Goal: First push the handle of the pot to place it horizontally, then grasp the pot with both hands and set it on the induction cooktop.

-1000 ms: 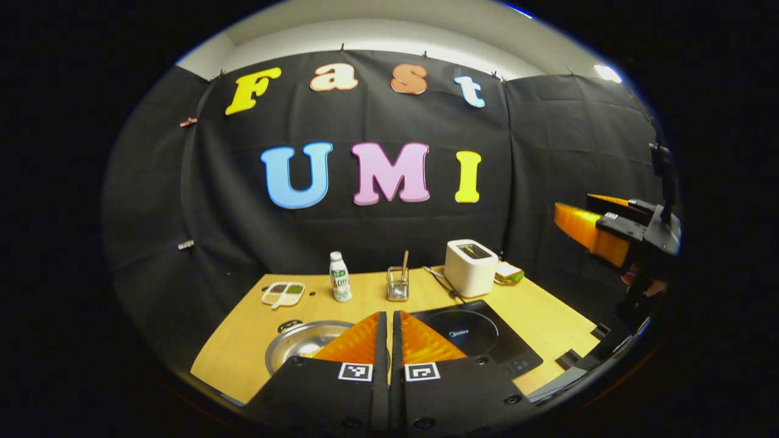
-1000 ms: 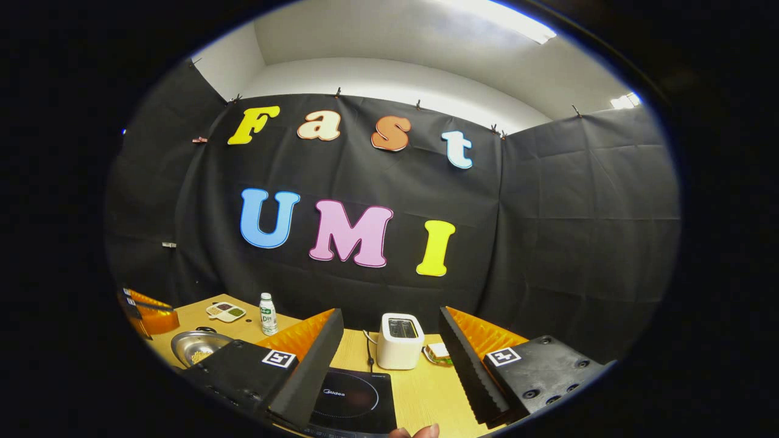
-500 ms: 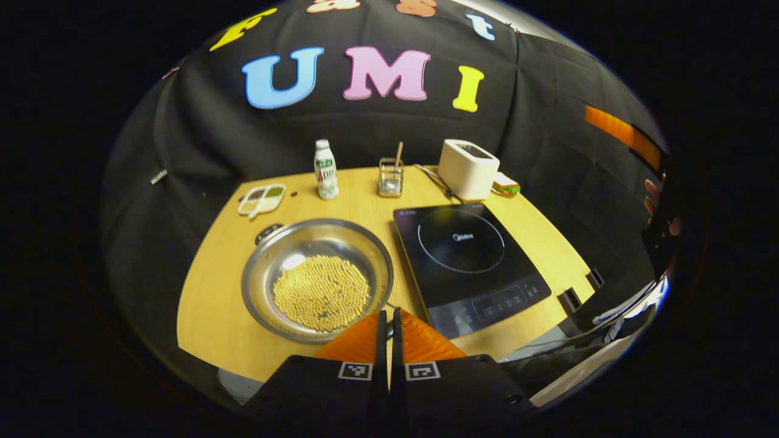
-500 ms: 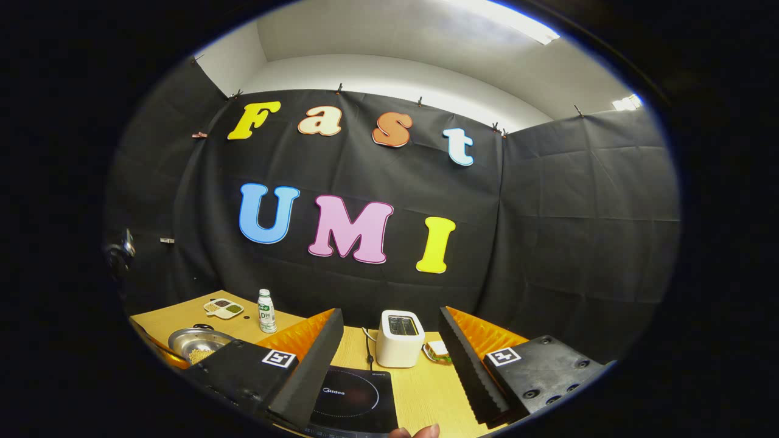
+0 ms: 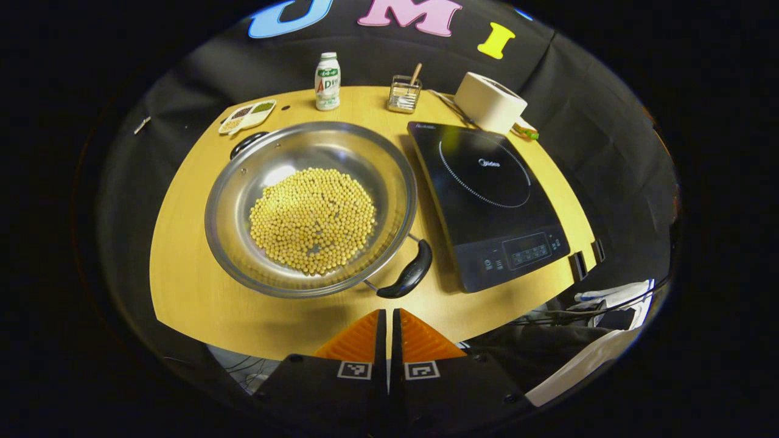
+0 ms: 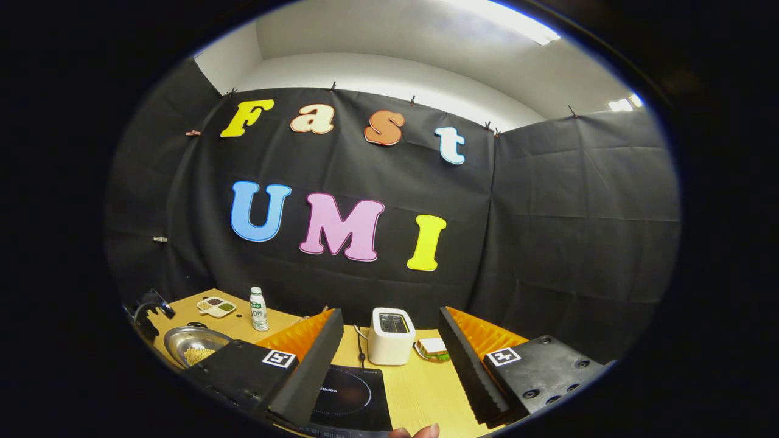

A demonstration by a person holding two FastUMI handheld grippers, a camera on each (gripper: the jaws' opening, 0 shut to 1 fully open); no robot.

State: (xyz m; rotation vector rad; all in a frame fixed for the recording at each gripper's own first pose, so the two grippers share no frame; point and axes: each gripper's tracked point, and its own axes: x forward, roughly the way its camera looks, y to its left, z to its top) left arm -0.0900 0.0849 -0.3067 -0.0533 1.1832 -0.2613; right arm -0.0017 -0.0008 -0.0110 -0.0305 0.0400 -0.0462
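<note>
The steel pot (image 5: pixel 243 243) holds yellow beans and sits on the wooden table left of the black induction cooktop (image 5: pixel 487 201). One black pot handle (image 5: pixel 408 277) points to the front right, toward the cooktop's near corner. The other handle (image 5: pixel 246 143) is at the back left. My left gripper (image 5: pixel 387 316) is shut and empty, hovering above the table's front edge just short of the near handle. My right gripper (image 6: pixel 389 312) is open and empty, held high over the cooktop (image 6: pixel 347 398). In the right gripper view the pot (image 6: pixel 188 344) lies far left.
Along the back stand a sauce dish (image 5: pixel 246 115), a small bottle (image 5: pixel 327 73), a glass jar with a stick (image 5: pixel 405 97), a white toaster (image 5: pixel 490 102) and a sandwich (image 5: pixel 526 131). Cables and cloth lie below the table's front right edge (image 5: pixel 608 298).
My left gripper has tipped downward and moved in over the table's front edge, so the pot now looks large and close. It stays shut. My right gripper has barely moved.
</note>
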